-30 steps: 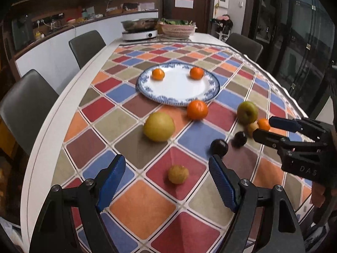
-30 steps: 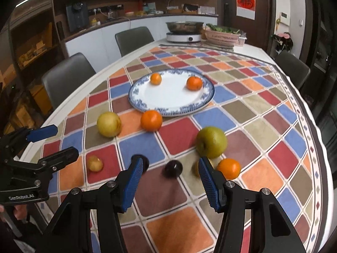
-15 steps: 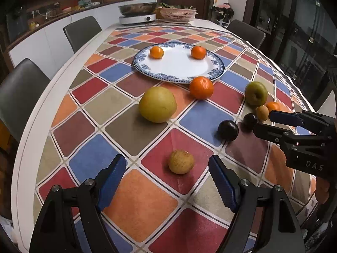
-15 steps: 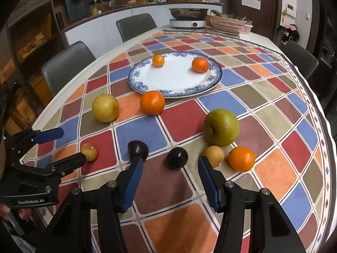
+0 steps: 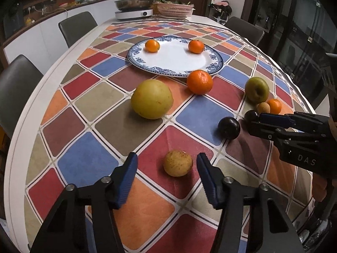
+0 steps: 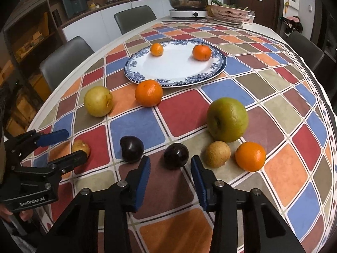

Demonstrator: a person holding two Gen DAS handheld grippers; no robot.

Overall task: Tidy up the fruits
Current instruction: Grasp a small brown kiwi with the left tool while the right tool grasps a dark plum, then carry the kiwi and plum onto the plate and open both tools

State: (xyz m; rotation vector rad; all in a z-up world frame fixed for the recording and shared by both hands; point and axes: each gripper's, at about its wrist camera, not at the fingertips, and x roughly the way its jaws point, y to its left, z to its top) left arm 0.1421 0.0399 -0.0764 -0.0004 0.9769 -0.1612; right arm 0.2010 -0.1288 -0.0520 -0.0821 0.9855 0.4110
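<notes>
Fruits lay loose on the checked tablecloth (image 5: 101, 97). A small brown fruit (image 5: 178, 163) sat between the wide-open, empty left gripper's (image 5: 167, 171) fingertips; a dark plum (image 6: 176, 155) sat just ahead of the equally spread, empty right gripper (image 6: 170, 174).

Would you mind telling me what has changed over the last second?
Both open grippers moved forward and down toward fruit: the left gripper now flanks the small brown fruit, and the right gripper closes in on a dark plum. Nothing is grasped yet. The plate and all fruit stayed put.
</notes>
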